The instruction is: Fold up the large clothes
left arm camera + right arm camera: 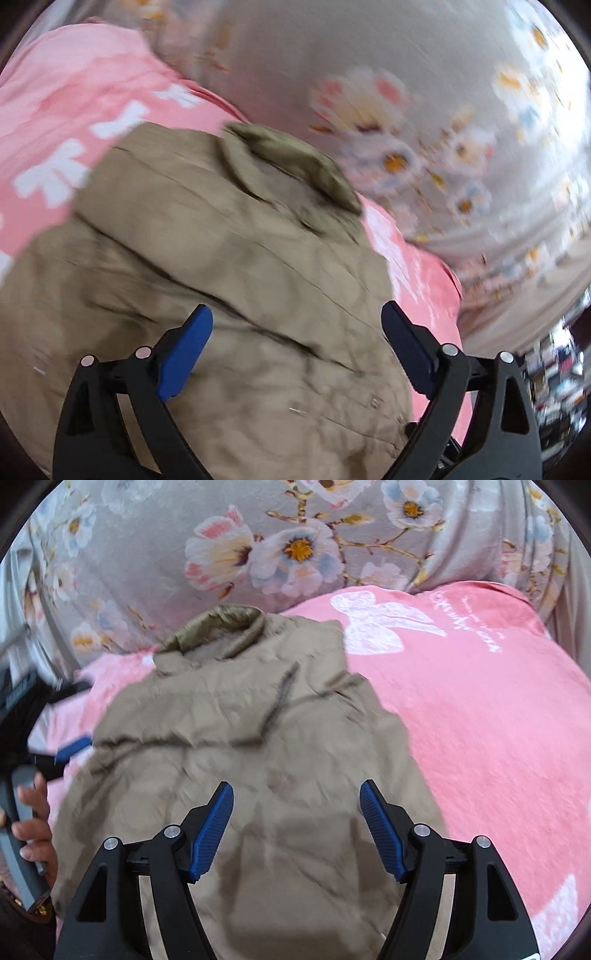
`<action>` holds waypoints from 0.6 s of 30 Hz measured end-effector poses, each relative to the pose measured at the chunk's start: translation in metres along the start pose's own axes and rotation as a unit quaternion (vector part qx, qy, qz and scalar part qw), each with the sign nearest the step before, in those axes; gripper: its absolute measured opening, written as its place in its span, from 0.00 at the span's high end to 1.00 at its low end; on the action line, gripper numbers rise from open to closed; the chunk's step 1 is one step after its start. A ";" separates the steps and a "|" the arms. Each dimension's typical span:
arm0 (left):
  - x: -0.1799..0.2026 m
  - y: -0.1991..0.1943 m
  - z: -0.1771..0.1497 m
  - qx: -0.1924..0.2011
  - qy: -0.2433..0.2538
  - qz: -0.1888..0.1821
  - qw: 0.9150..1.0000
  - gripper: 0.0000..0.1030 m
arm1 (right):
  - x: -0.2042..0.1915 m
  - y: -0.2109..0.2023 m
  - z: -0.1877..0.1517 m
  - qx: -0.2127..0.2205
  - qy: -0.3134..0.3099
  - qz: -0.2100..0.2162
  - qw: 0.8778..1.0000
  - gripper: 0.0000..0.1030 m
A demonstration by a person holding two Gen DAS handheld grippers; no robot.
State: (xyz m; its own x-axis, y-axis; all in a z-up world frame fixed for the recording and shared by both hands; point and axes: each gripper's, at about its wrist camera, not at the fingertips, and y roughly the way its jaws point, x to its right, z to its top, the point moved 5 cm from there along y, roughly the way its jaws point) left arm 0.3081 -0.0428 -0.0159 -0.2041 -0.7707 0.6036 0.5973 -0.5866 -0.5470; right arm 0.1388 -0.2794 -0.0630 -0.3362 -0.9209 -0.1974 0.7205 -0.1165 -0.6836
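Note:
A khaki jacket [207, 258] lies partly folded on a pink blanket [66, 110], its collar [295, 162] toward the far side. My left gripper [297, 314] is open and empty, hovering over the jacket's near part. In the right wrist view the same jacket [258, 738] lies on the pink blanket [480, 720], collar [221, 627] at the far end. My right gripper [296, 794] is open and empty above the jacket's lower part. The left gripper [74, 747] shows at the jacket's left edge, held by a hand [33, 823].
A grey floral bedsheet [295, 546] covers the bed beyond the blanket; it also shows in the left wrist view [406, 129]. The bed's edge and cluttered shelves [557, 373] lie at the far right of the left wrist view.

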 end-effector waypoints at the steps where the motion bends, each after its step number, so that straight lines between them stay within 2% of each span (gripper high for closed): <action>1: -0.020 -0.007 0.011 0.004 -0.015 0.019 1.000 0.13 | -0.004 0.006 0.008 0.001 0.006 0.008 1.000 0.33; 3: -0.065 -0.009 0.031 -0.007 -0.066 0.045 0.997 0.13 | -0.009 0.022 0.024 0.000 0.023 0.016 1.000 0.33; 5: -0.096 -0.008 0.041 -0.013 -0.119 0.038 0.992 0.14 | -0.011 0.036 0.035 -0.008 0.041 0.022 0.999 0.33; 7: -0.126 -0.004 0.049 -0.014 -0.162 0.038 0.986 0.18 | -0.013 0.057 0.043 -0.024 0.068 0.034 0.997 0.33; 9: -0.144 0.002 0.053 -0.016 -0.185 0.044 0.982 0.24 | -0.014 0.076 0.048 -0.038 0.081 0.034 0.995 0.33; 12: -0.154 0.014 0.057 -0.014 -0.199 0.037 0.979 0.24 | -0.018 0.097 0.050 -0.051 0.076 0.034 0.995 0.36; 13: -0.158 0.018 0.060 -0.017 -0.198 0.039 0.979 0.25 | -0.020 0.104 0.053 -0.055 0.075 0.033 0.995 0.55; 14: -0.158 0.024 0.062 -0.022 -0.201 0.041 0.978 0.25 | -0.022 0.108 0.057 -0.060 0.071 0.034 0.995 0.82; 15: -0.160 0.026 0.062 -0.024 -0.206 0.042 0.977 0.26 | -0.025 0.108 0.065 -0.062 0.065 0.037 0.995 0.93; 16: -0.160 0.028 0.064 -0.021 -0.211 0.046 0.976 0.29 | -0.027 0.102 0.074 -0.050 0.064 0.046 0.996 0.97; 18: -0.157 0.028 0.070 -0.014 -0.207 0.050 0.977 0.33 | -0.034 0.072 0.107 0.003 0.055 0.071 0.996 0.98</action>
State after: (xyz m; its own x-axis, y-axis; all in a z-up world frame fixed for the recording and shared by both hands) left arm 0.4108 0.0788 -0.0854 0.1882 -0.6609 0.7265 0.5750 -0.5256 -0.6271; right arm 0.2675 -0.2967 -0.0303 -0.2962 -0.8814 -0.3679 0.7684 0.0089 -0.6400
